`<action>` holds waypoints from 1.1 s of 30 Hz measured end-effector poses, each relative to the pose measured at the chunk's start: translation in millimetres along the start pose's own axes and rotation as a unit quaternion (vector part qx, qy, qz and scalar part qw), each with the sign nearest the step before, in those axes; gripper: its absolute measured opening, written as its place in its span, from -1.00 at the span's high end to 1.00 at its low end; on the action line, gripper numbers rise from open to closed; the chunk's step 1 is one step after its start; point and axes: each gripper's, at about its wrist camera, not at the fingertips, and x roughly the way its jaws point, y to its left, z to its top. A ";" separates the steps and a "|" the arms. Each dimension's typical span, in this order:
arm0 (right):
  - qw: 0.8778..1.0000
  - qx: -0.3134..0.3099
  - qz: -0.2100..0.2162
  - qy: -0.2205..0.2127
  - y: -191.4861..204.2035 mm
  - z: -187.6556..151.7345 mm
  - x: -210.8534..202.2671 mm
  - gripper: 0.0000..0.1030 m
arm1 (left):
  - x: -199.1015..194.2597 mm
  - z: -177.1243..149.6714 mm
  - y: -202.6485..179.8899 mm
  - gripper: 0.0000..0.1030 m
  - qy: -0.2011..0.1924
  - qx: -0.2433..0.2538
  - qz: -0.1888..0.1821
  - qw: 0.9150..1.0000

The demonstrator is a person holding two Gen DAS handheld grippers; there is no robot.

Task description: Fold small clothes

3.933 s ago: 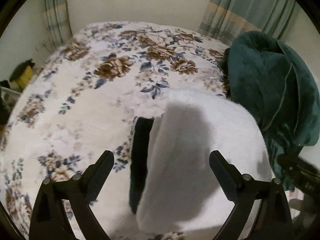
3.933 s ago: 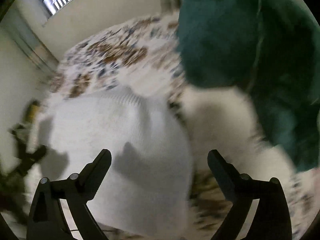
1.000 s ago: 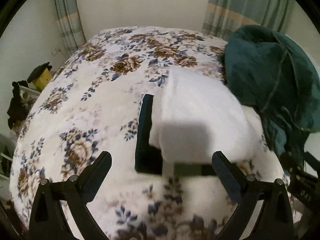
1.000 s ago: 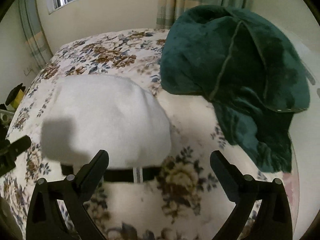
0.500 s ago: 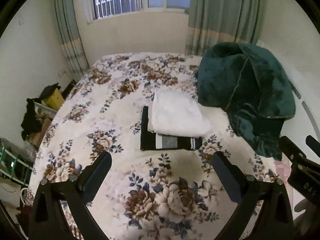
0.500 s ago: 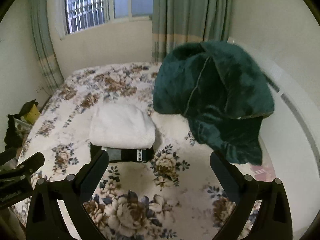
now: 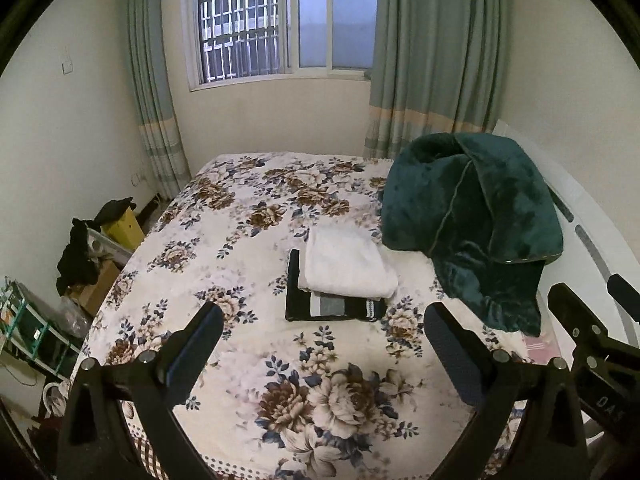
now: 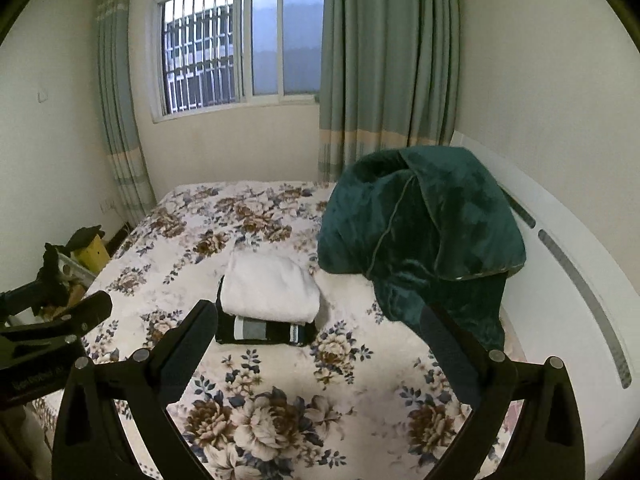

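Observation:
A folded white garment lies on top of a folded black garment with grey and white stripes, stacked in the middle of the floral bed. My left gripper is open and empty, held well back and above the near end of the bed. My right gripper is open and empty too, at a similar distance from the stack. The right gripper shows at the right edge of the left wrist view; the left gripper shows at the left edge of the right wrist view.
A heaped dark green blanket sits on the bed right of the stack, against a white headboard. Boxes, a yellow item and dark clothes crowd the floor left of the bed. A barred window and curtains stand behind.
Both grippers have pulled far back and up from the stack, which now looks small in the middle of the bed. The white garment stays folded on the black one.

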 end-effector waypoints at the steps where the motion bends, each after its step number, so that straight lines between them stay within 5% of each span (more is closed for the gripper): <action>1: 1.000 -0.002 -0.001 -0.003 -0.3 0.5 -6.7 -0.99 | -3.9 -1.2 -0.5 -0.99 -0.003 0.000 -0.001 1.000; 33: 1.000 -0.010 -0.003 -0.019 -20.1 9.5 -33.0 -1.00 | -32.2 -3.4 -1.5 -1.00 -0.027 -0.013 0.016 0.999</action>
